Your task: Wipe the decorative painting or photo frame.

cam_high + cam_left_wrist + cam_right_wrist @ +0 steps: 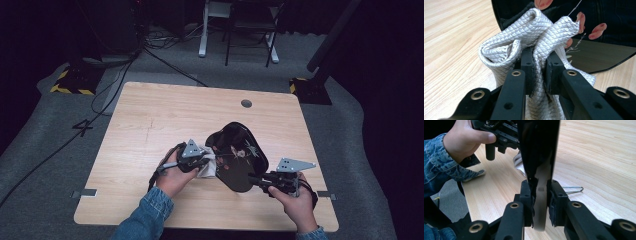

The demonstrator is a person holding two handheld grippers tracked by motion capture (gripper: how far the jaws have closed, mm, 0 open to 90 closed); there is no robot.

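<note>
Dark studio floor with grey carpet surrounds the light wooden table [150, 125], and cables run across the floor behind it. We hold two black two-jaw grippers over the near half of the table.

Our left gripper [539, 66] is clamped on a silver-white quilted cloth [529, 32]; the jaws pinch a bunched fold of it, with the fabric bulging out above and on both sides. In the high view the left gripper [200, 162] sits just left of the tray, and the cloth [209, 167] presses against the tray's left edge.

Our right gripper [541, 195] is closed on the rim of a glossy black lacquer tray with a pink flower pattern [539, 152]; its edge stands upright between the jaws in the right gripper view. In the high view the right gripper [257, 181] grips the tray [237, 150] at its near right edge. The tray looks tilted up off the table, decorated face toward the camera, roughly mid-table and nearer our side. Whether its far edge touches the wood we cannot tell.

In the left gripper view the cloth touches the tray's glossy surface [599, 50] near the painted petals. Our left hand [175, 177] in a blue denim sleeve [147, 215] shows at the bottom. A small round grommet hole [246, 103] sits near the table's far edge.
</note>
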